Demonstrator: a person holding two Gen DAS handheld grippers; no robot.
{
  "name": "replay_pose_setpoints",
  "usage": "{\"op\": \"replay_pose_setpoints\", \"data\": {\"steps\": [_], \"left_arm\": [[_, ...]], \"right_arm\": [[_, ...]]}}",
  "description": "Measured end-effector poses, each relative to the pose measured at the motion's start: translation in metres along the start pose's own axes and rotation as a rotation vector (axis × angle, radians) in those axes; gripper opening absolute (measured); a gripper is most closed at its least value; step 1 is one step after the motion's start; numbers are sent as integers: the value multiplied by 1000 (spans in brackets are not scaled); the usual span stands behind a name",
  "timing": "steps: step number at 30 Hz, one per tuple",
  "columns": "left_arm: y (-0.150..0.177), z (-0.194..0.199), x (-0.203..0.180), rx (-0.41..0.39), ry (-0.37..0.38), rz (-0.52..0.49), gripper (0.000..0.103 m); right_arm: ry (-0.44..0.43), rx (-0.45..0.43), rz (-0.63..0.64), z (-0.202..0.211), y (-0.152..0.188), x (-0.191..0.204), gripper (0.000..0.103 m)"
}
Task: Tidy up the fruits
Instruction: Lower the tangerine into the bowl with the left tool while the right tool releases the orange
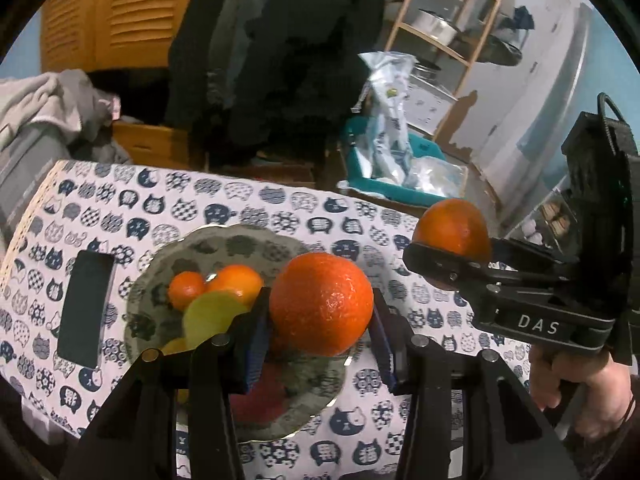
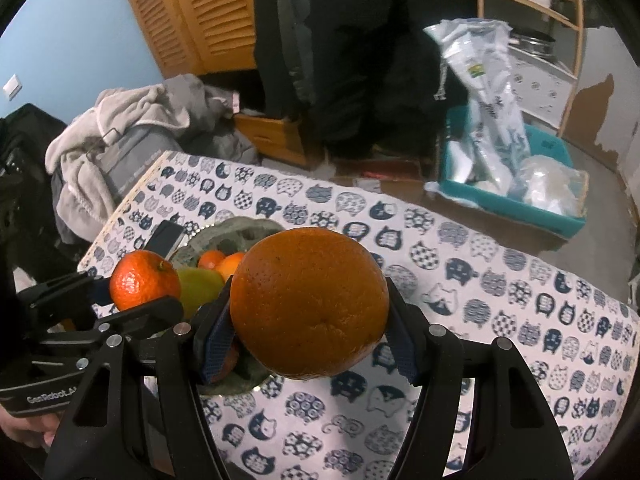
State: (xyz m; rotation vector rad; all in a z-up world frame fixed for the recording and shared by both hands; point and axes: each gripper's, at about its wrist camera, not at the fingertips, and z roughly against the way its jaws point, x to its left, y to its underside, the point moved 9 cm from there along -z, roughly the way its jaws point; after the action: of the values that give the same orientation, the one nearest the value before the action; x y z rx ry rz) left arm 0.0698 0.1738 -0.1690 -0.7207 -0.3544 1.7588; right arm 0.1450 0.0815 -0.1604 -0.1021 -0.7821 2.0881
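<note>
My left gripper [image 1: 320, 312] is shut on a bright orange mandarin [image 1: 321, 303] and holds it above the grey patterned bowl [image 1: 248, 242]. The bowl holds two small oranges [image 1: 186, 289], a green apple [image 1: 212, 314] and a red fruit [image 1: 256, 396]. My right gripper [image 2: 310, 320] is shut on a large darker orange [image 2: 309, 308], held above the table to the right of the bowl [image 2: 240, 228]. In the left wrist view the right gripper [image 1: 448, 258] with its orange [image 1: 452, 226] shows at right. In the right wrist view the left gripper [image 2: 136, 304] with its mandarin [image 2: 142, 280] shows at left.
The table has a cat-print cloth [image 2: 500, 300]. A dark phone [image 1: 84, 308] lies left of the bowl. Beyond the table are a teal bin with bags [image 2: 512, 184], a pile of clothes [image 2: 132, 128], a wooden shelf [image 1: 452, 20] and louvred doors [image 2: 192, 12].
</note>
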Motion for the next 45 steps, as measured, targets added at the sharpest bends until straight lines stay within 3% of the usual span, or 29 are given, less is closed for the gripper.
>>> {"op": "replay_pose_setpoints", "data": {"steps": [14,25,31,45], "left_arm": [[6,-8,42,18,-41,59,47],[16,-19,44,54,-45,61,47],[20,-22,40,66,-48,45,47],[44,-43,11,122,-41,-11,47]], "right_arm": [[-36,112,12,-87,2,28,66],[-80,204,-35,-129,16,27,67],[-110,189,-55,-125,12,23,70],[-49,140,-140,-77,17,-14,72]]}}
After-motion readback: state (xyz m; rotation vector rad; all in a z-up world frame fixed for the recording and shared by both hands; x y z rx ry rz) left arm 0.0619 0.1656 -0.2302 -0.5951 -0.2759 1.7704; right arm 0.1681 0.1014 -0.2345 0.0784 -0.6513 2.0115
